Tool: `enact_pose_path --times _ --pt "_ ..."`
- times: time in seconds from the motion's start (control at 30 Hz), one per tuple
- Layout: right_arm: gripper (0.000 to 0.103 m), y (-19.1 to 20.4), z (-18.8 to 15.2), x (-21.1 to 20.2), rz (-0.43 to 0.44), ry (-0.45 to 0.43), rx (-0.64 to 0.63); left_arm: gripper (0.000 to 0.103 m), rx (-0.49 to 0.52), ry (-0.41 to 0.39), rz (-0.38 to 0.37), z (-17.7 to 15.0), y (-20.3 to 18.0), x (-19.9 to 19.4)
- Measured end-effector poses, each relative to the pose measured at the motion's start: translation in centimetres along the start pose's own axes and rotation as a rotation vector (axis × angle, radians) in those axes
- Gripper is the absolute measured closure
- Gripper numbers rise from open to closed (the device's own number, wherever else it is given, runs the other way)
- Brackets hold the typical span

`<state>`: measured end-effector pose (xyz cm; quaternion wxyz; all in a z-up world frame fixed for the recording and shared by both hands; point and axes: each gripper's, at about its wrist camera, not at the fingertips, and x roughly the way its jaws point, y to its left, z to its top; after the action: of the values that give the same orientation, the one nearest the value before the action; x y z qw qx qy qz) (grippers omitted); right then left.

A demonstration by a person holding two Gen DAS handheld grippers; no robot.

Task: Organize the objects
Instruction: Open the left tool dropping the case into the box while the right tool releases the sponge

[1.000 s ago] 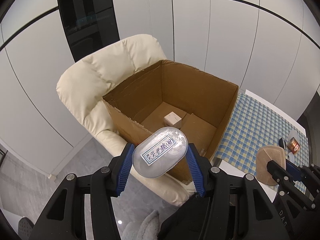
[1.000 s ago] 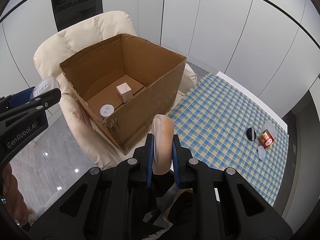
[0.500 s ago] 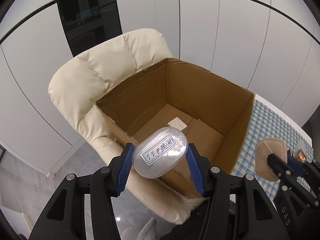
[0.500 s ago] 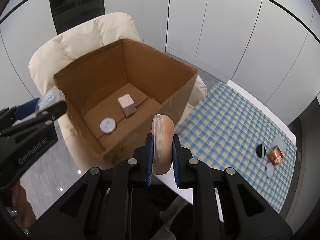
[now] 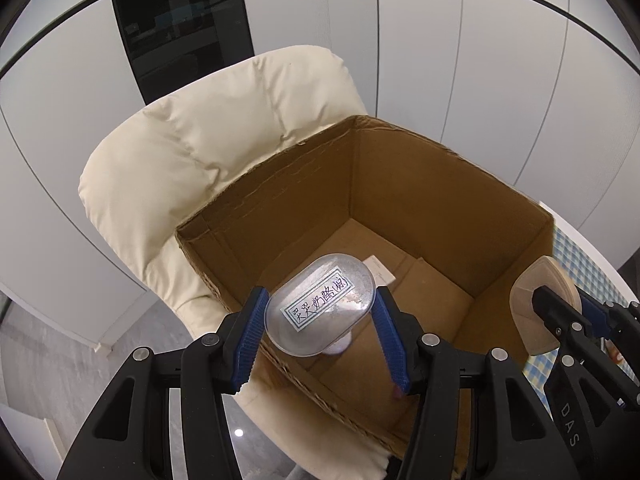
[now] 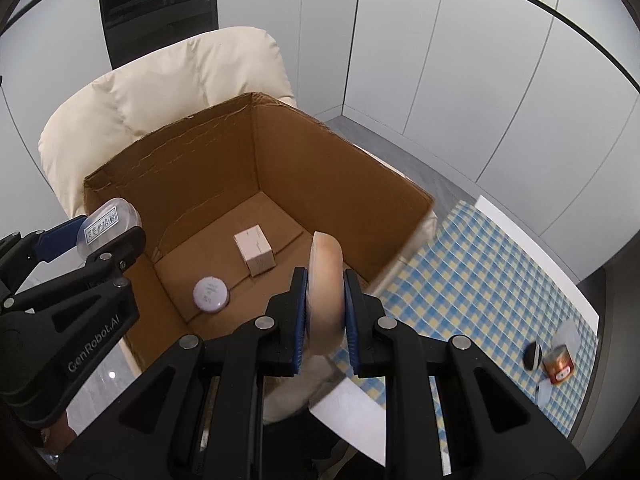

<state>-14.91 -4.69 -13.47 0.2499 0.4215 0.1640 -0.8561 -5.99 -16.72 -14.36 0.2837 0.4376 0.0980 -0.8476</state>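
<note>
Both claws hang over the box, its open mouth below and ahead; my left claw clamps the oval tub by its long ends, just inside the near wall; my right claw pinches the puff edge-up, above the near rim, so left is nearer the drop.

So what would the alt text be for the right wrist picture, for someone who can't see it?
The right gripper holds a beige powder puff over an open cardboard box on a cream armchair. Inside lie a small white carton and a round jar; the left gripper grips a clear labelled case.
</note>
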Motion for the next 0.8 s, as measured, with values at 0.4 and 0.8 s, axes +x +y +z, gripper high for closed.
enact_pose_path --times 0.4,0.8 --pt "0.085 0.6 -0.2 3.7 0.023 0.068 0.002 0.049 -0.023 0.048 0.003 0.3 0.6 3.1" --pt "0.000 0.4 -0.2 2.3 -0.010 -0.015 -0.002 0.001 0.016 -0.078 0.021 0.5 -0.6 0.5"
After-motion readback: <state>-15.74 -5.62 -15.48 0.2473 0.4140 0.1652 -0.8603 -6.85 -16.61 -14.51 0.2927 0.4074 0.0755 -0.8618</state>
